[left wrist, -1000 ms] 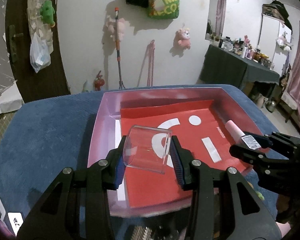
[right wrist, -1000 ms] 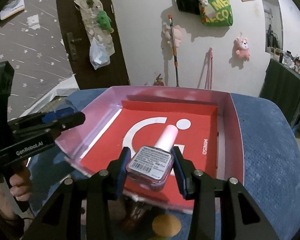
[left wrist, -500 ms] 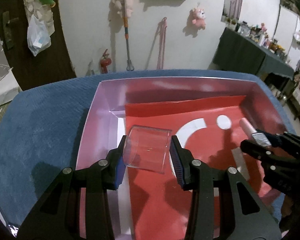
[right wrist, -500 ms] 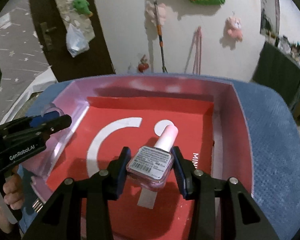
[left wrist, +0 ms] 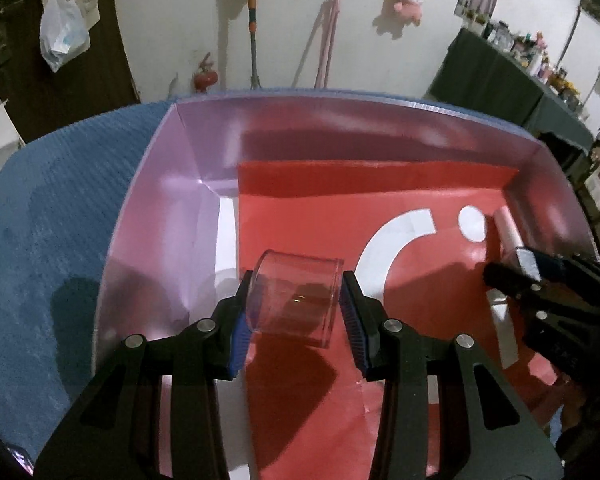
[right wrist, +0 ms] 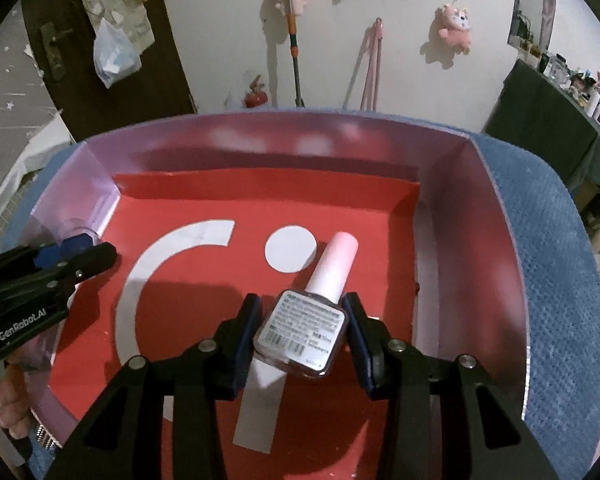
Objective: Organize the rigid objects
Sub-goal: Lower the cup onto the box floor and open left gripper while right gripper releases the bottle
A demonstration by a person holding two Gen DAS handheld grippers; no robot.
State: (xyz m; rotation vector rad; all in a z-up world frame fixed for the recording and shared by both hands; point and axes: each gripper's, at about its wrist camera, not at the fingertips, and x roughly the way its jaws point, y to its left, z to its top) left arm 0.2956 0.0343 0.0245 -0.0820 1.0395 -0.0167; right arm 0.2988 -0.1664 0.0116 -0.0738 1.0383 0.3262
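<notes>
My left gripper [left wrist: 296, 312] is shut on a clear plastic cup [left wrist: 294, 298], held on its side low over the left part of a pink box [left wrist: 204, 148] with a red liner [left wrist: 312, 220]. My right gripper [right wrist: 304, 336] is shut on a nail polish bottle [right wrist: 302, 332] with a pale pink cap [right wrist: 336, 262], held over the right part of the same box [right wrist: 472, 216]. The right gripper also shows at the right in the left wrist view [left wrist: 540, 284]. The left gripper shows at the left in the right wrist view [right wrist: 52, 268].
The box sits on a blue textured surface [left wrist: 48, 216] that drops away on all sides. A white wall with a mop [right wrist: 294, 36] and plush toys stands behind. A dark cluttered table [left wrist: 496, 76] is at the far right.
Both grippers have moved forward and down into the box with their objects. The cup and the bottle now hang low over the red liner.
</notes>
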